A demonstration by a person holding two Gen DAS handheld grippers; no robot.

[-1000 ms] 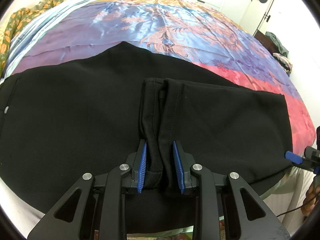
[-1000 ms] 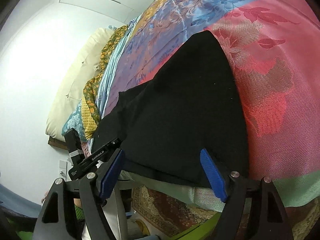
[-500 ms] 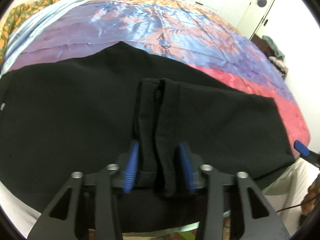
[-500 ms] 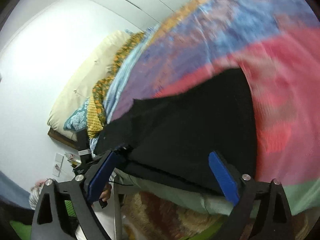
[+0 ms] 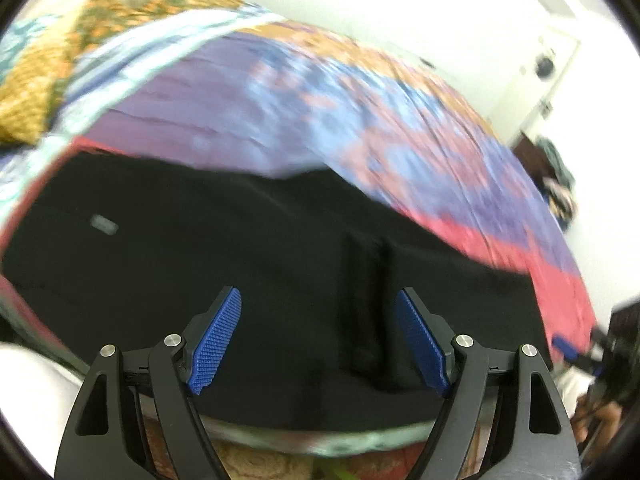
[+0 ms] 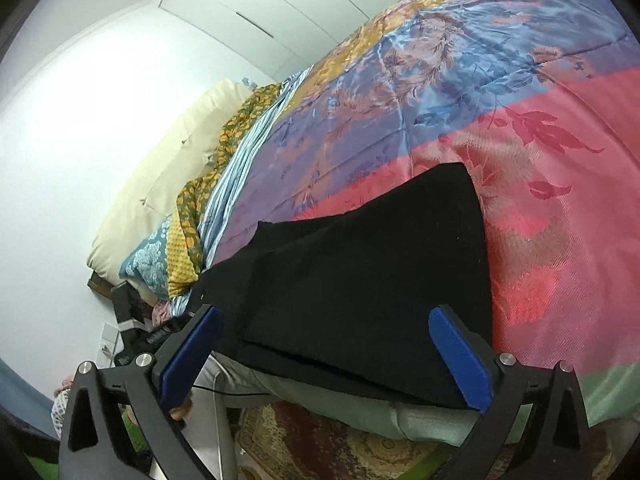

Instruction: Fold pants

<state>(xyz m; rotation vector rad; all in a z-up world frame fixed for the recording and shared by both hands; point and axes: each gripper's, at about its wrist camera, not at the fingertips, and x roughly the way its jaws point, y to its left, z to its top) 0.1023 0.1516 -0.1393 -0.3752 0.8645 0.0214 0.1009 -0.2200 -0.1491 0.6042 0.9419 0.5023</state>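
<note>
— Now then, where the black pants (image 5: 280,280)?
— Spread flat on the bed, over the patterned satin bedspread (image 5: 328,92), near edge hanging just past the mattress side. Folded section lying on top, visible from the right wrist view (image 6: 368,280) as a doubled layer with its far corner on the pink part of the cover (image 6: 560,220).
— And the left hand-held gripper (image 5: 318,338)?
— Spread wide, blue pads well apart, nothing between them. Hovering over the near edge of the pants, beside a vertical ridge of bunched cloth (image 5: 364,300). Picture blurred, so fine detail lost.
— Right hand-held gripper (image 6: 326,354)?
— Also spread wide, holding nothing, poised over the near edge of the folded layer. Visible too at the far right of the left wrist view (image 5: 576,354).
— Anything else around?
— Yellow floral blanket (image 6: 224,148) and cream pillow (image 6: 160,152) at the head of the bed, patterned rug (image 6: 320,432) on the floor below.
</note>
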